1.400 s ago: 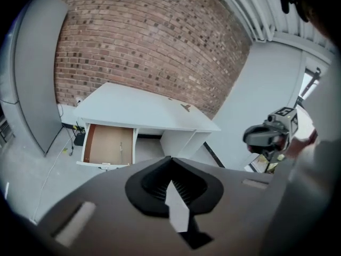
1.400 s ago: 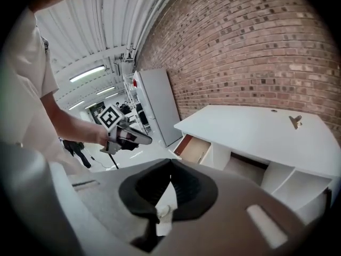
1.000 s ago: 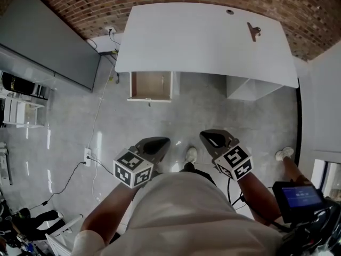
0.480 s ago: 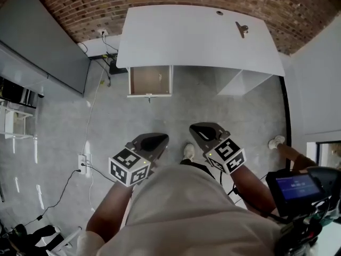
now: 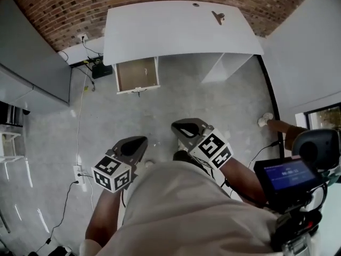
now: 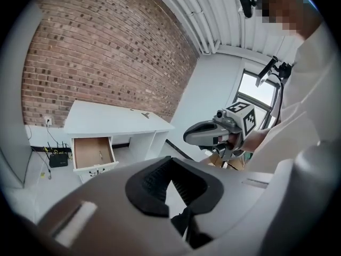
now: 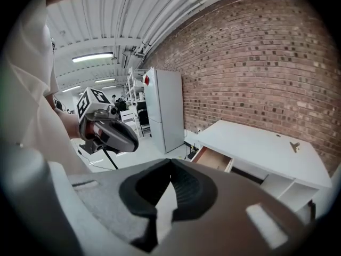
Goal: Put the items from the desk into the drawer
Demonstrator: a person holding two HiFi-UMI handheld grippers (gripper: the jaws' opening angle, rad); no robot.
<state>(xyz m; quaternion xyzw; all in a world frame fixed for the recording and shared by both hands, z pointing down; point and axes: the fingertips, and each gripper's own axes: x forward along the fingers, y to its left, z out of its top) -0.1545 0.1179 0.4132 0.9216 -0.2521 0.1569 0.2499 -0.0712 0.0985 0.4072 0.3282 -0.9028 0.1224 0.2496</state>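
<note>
In the head view, the white desk spans the top of the frame against the brick wall. A small dark clip lies toward the desk's upper right. The drawer stands open under the desk's left end. The left gripper and right gripper sit low in the centre over the grey floor, well apart from the desk.

In the left gripper view, its jaws are clenched tip to tip with nothing between them. At the middle left, a thin little object lies inside the open drawer.

In the right gripper view, its jaws are likewise pressed together and empty. The desk fills the right side, with the clip near its far right end.
</note>
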